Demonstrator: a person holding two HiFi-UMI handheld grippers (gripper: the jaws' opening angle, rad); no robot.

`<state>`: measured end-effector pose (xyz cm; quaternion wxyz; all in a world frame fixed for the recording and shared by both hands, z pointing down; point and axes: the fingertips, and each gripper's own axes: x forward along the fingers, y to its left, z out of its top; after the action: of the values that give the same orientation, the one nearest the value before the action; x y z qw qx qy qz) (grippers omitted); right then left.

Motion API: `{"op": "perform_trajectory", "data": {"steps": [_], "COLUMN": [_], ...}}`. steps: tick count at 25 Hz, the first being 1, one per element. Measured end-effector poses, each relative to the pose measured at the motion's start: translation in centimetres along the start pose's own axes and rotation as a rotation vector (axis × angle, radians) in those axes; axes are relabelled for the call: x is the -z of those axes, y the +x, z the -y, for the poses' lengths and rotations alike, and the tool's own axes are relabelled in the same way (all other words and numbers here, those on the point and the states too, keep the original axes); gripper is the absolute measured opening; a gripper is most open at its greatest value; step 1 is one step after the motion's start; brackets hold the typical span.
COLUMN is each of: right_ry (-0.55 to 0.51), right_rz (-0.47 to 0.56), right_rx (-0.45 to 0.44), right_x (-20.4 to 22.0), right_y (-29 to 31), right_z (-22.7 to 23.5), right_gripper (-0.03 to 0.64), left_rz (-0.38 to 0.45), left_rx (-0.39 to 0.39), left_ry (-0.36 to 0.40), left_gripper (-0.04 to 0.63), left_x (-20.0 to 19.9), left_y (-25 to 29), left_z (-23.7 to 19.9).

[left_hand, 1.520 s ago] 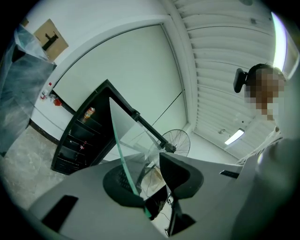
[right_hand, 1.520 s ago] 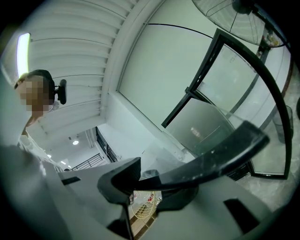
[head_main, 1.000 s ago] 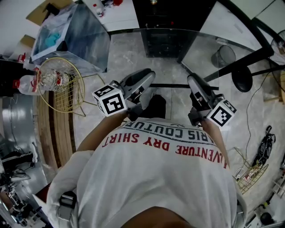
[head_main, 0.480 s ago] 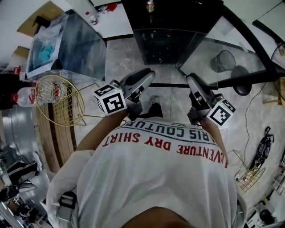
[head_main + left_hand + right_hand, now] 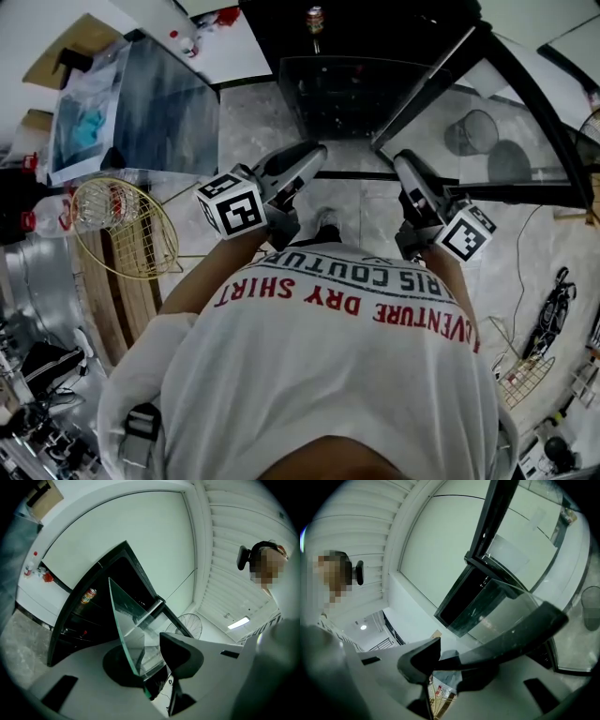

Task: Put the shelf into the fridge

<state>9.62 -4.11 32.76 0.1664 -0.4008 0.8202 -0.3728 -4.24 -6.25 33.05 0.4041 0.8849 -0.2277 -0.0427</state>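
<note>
a: why both claws?
b: the glass shelf (image 5: 469, 141) is wide. the left gripper (image 5: 314, 157) and the right gripper (image 5: 403, 167) each clamp its near edge, probably so it rides level.
a: and the fridge (image 5: 356, 37)?
b: dark, just past the far edge. the shelf isn't in yet.

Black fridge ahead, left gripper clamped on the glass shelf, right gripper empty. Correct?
Not quite: the right gripper is not empty. The right gripper view shows its jaws closed on the dark edge strip of the glass shelf. The rest holds: the black fridge is ahead, and the left gripper is clamped on the shelf too.
</note>
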Motion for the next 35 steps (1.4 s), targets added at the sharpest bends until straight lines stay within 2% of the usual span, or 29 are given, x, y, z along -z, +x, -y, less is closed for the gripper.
{"op": "perform_trajectory", "data": {"steps": [7, 22, 32, 35], "right_ry": [0.013, 0.025, -0.003, 0.034], "right_rz": [-0.006, -0.024, -0.039, -0.038], "right_rx": [0.022, 0.031, 0.009, 0.014], "right_x": [-0.6, -1.3, -2.1, -2.2], "right_y": [2.9, 5.8, 7.8, 8.6], "right_z": [2.3, 5.0, 6.4, 7.4], "right_gripper": [0.11, 0.11, 0.11, 0.11], "left_rz": [-0.007, -0.004, 0.004, 0.005], "left_rx": [0.001, -0.01, -0.019, -0.027], "left_ry": [-0.012, -0.03, -0.034, -0.035], "left_gripper": [0.126, 0.126, 0.127, 0.127], "left_x": [-1.8, -3.1, -3.9, -4.3], "left_y": [1.4, 3.0, 4.3, 4.9], "left_z": [-3.1, -6.4, -8.3, -9.2]}}
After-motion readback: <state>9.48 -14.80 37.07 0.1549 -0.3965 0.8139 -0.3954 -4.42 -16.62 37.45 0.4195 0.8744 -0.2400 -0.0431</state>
